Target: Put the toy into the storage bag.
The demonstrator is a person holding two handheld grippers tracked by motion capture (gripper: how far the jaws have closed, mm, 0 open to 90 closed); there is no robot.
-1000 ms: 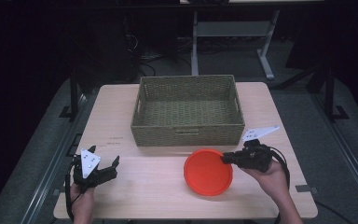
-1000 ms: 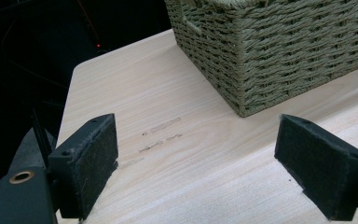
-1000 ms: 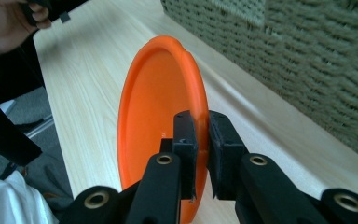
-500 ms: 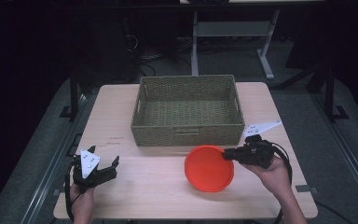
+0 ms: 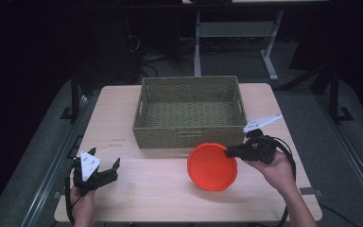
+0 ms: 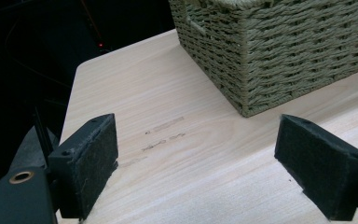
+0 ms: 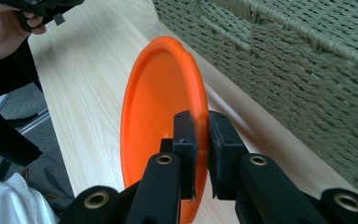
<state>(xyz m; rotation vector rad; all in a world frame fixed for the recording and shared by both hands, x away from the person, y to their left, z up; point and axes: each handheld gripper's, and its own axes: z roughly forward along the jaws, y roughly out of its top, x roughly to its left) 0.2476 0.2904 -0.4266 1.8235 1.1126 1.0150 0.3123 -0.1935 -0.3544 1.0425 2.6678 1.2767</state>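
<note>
The right gripper [image 5: 231, 152] is clamping the rim of an orange plate [image 5: 212, 166], one black jaw on each face of the rim, as the right gripper view [image 7: 200, 135] is showing plainly. The plate [image 7: 161, 116] is sitting tilted, its near edge low over the wooden table [image 5: 160, 189] and its gripped edge raised, just in front of the woven basket [image 5: 189, 111]; whether its low edge is touching the wood cannot be told. The basket is standing upright toward the far middle of the table, with nothing visible inside. The left gripper [image 5: 97, 171] is resting low at the near left corner of the table, well apart from the plate, with its jaws spread wide and nothing between them. In the left gripper view, its pads [image 6: 91, 161] are framing bare tabletop with faint marks [image 6: 163, 133], and a corner of the basket [image 6: 279, 51] is lying beyond.
</note>
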